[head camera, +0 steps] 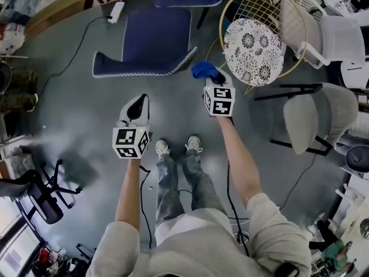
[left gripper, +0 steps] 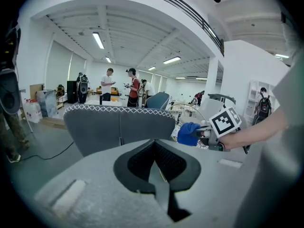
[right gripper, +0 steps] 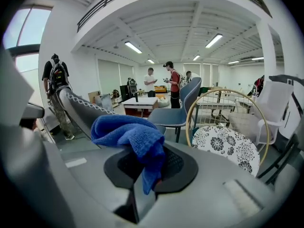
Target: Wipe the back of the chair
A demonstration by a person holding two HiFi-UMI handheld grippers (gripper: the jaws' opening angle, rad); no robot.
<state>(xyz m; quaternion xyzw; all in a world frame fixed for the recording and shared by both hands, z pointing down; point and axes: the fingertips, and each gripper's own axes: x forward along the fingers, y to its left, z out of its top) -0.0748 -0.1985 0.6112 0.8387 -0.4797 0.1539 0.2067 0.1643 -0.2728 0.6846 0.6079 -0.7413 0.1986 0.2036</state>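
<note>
The blue chair (head camera: 151, 44) stands ahead of me, and its back (head camera: 144, 69) with a white stitched edge faces me. My right gripper (head camera: 213, 78) is shut on a blue cloth (head camera: 204, 70), just right of the back's end. In the right gripper view the cloth (right gripper: 130, 136) hangs bunched over the jaws, with the chair back (right gripper: 80, 112) to the left. My left gripper (head camera: 138, 101) is shut and holds nothing, a little short of the back. In the left gripper view the chair back (left gripper: 118, 127) fills the middle, and the cloth (left gripper: 189, 133) shows at the right.
A round wire chair with a patterned cushion (head camera: 253, 42) stands right of the blue chair. Grey chairs (head camera: 320, 117) and a white one (head camera: 340, 36) crowd the right side. A power strip with its cable (head camera: 115, 11) lies on the floor far left. Several people (left gripper: 133, 87) stand far back.
</note>
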